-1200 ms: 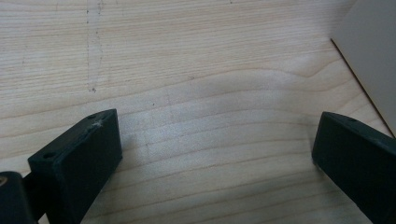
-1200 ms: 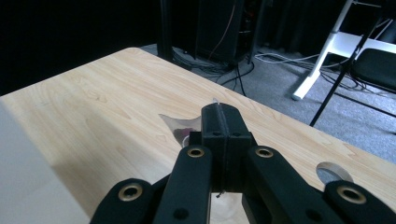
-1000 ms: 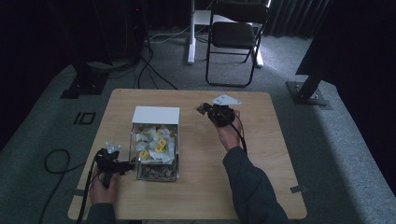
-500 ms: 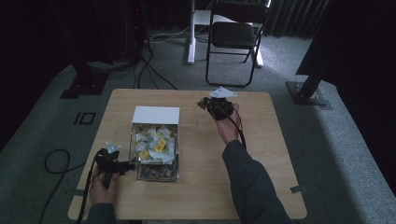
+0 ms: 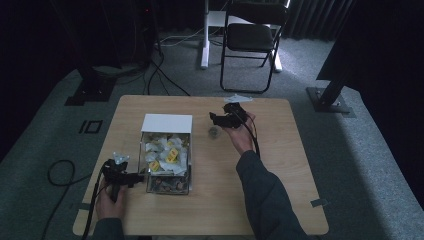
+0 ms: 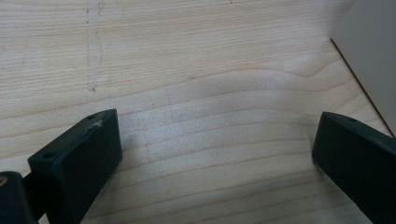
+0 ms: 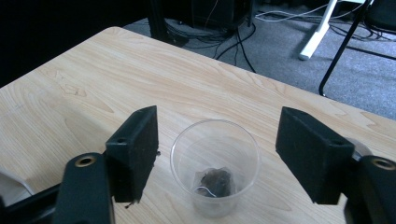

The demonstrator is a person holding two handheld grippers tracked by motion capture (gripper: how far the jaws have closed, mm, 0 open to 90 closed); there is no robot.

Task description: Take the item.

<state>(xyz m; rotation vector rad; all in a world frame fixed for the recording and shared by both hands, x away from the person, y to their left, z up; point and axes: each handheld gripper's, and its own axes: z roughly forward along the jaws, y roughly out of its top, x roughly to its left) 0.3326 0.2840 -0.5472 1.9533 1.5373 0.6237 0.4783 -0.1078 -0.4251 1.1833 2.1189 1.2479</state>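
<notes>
A clear plastic cup (image 7: 215, 161) stands upright on the wooden table (image 7: 93, 93) with a dark tea bag (image 7: 215, 181) at its bottom. My right gripper (image 7: 217, 126) is open. Its jaws have just been opening and stand on either side of the cup without touching it. From above, the right gripper (image 5: 214, 119) hovers just over the cup (image 5: 214, 132) at mid-table. My left gripper (image 5: 139, 178) rests at the front left, beside a clear box (image 5: 185, 165) full of wrapped tea bags. The left gripper (image 6: 217, 123) is open over bare wood.
The box's white lid (image 5: 166, 123) stands open at its far side, and one box wall (image 6: 369, 60) shows close to the left jaws. A folding chair (image 5: 250, 40), stands and cables sit on the floor beyond the table's far edge.
The right gripper has shifted a little to the left and its jaws have opened, and the cup now stands on the table below it. The left gripper has stayed put.
</notes>
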